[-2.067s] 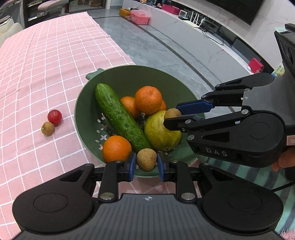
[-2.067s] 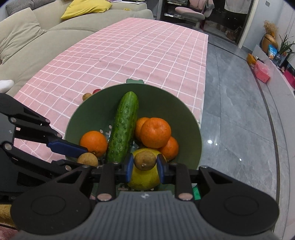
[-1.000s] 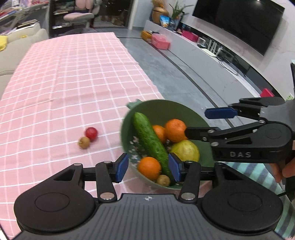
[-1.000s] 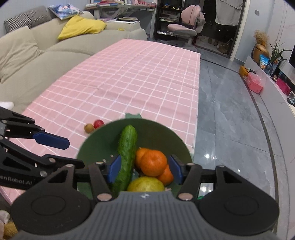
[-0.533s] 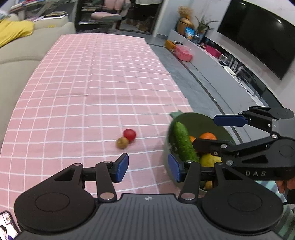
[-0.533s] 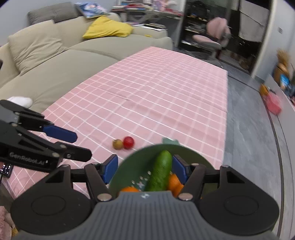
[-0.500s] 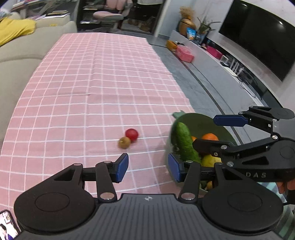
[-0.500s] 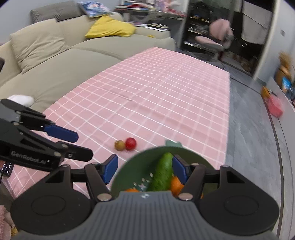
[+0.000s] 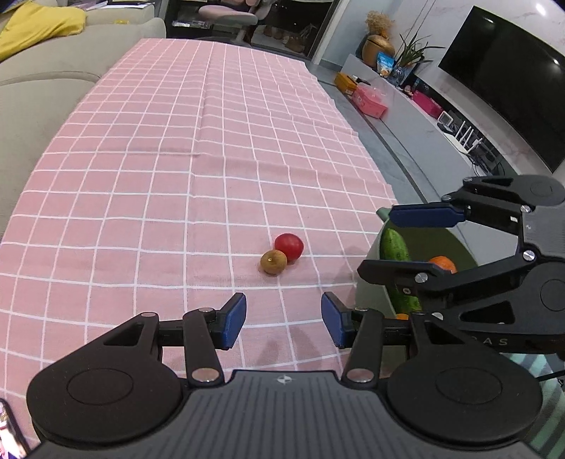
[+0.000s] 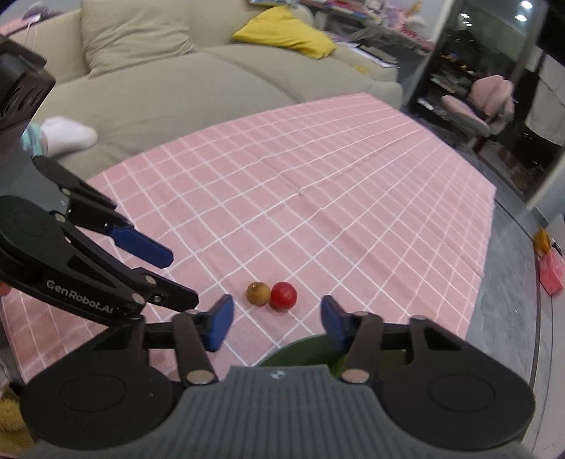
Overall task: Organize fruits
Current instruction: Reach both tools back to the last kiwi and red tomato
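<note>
Around you, a pink checked tablecloth covered the table, a beige sofa held a yellow cushion, a pink chair stood behind, and a dark television hung opposite.

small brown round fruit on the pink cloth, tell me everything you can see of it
The small brown round fruit is tan-brown with a dull, slightly rough-looking skin and a pale spot on top. It lies on the pink checked tablecloth, pressed against the small red round fruit beside it. It sits outside the dark green bowl, which is apart from it. No tongs touch it; the left tongs hang open short of it.
</note>
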Tool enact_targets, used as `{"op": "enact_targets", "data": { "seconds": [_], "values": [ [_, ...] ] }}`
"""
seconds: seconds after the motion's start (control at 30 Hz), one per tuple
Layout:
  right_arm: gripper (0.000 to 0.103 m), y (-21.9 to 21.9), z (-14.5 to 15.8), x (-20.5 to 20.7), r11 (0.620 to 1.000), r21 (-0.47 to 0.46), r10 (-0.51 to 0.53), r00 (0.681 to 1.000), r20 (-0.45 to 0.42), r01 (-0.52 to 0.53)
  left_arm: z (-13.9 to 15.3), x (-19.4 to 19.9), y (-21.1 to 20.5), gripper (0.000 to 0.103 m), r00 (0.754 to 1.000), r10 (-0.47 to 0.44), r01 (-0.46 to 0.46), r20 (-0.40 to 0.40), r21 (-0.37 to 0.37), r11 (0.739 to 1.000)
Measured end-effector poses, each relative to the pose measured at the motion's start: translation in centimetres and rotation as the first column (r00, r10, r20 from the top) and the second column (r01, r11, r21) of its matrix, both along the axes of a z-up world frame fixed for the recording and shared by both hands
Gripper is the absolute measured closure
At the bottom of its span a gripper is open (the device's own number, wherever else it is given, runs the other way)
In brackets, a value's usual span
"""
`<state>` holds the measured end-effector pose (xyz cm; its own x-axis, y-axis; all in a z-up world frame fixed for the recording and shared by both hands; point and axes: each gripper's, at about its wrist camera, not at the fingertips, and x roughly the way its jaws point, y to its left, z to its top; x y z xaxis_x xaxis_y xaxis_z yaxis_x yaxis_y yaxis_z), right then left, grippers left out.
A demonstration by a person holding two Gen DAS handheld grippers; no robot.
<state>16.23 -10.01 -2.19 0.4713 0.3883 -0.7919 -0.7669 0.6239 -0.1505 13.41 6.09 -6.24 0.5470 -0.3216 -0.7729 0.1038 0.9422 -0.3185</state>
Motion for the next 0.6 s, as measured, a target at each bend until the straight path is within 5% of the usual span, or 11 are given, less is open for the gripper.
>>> {"op": "enact_targets", "data": {
  "seconds": [0.33,0.6],
  "values": [
    [0.067,1.0,-2.5,3.7,0.996,-0.077,0.048,0.997,-0.058,-0.053,-2.6,3.4,-0.7,0.053,0.999,-0.033,0.033,0.008,0.006,0.999],
    [0.067,1.5,-4.1,6.3,0.995,-0.088,0.031,0.995,-0.096,-0.04,-5.6,5.1,-1.9,0.057,0.998,-0.058,0.058,-0.001,0.035,0.998]
  ]
}}
